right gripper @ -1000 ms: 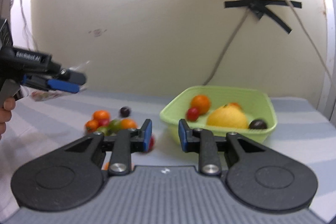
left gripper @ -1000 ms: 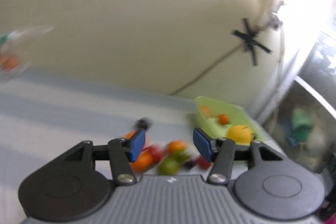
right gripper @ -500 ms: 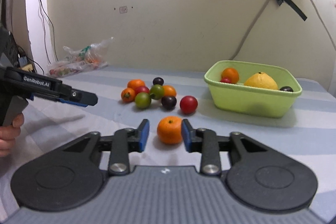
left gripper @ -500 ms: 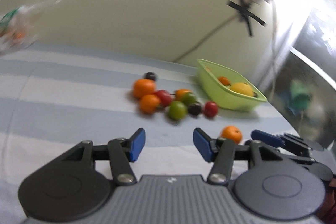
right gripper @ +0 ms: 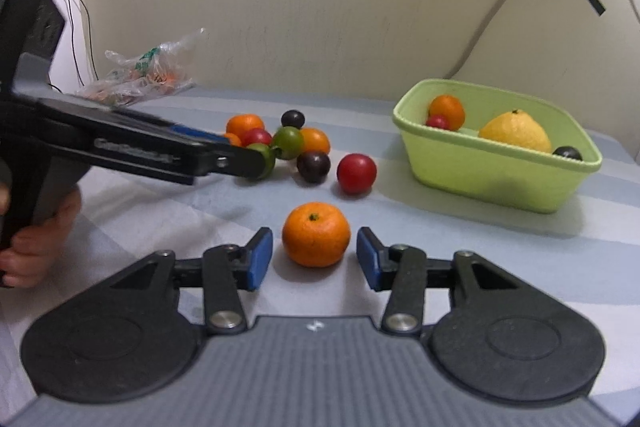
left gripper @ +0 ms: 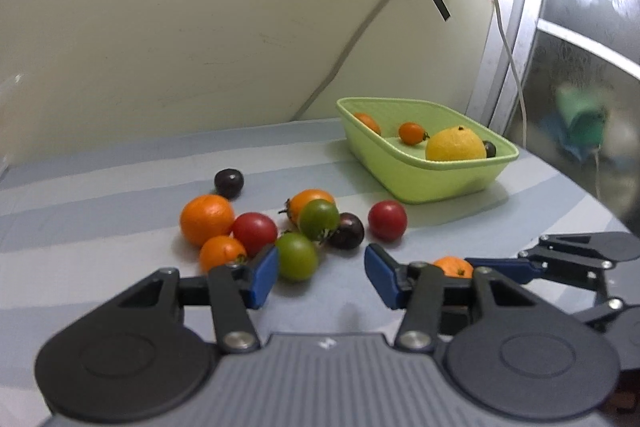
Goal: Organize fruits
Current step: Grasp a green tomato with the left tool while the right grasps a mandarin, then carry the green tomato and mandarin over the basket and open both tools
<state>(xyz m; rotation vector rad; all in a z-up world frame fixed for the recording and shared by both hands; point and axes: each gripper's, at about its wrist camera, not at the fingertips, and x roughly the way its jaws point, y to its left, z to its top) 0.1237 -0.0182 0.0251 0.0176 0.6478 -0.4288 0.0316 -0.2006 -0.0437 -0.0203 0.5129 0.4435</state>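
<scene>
A loose pile of small fruit lies on the striped cloth: an orange, a red tomato, a dark plum and a green tomato. My left gripper hovers just before the pile, its jaws closing with nothing pressed between them; the green tomato sits beside the left pad. A mandarin rests on the cloth between the pads of my right gripper, whose jaws are opening, with a gap on each side. The green basket holds a yellow citrus and smaller fruits.
A crumpled plastic bag lies at the back left by the wall. A person's hand grips the left tool's handle. A grey cable runs down the wall behind the basket. A window frame stands at the right.
Both grippers have come down and forward toward the fruit. The right jaws have spread apart around the mandarin. The left view has rolled and drawn close to the pile.
</scene>
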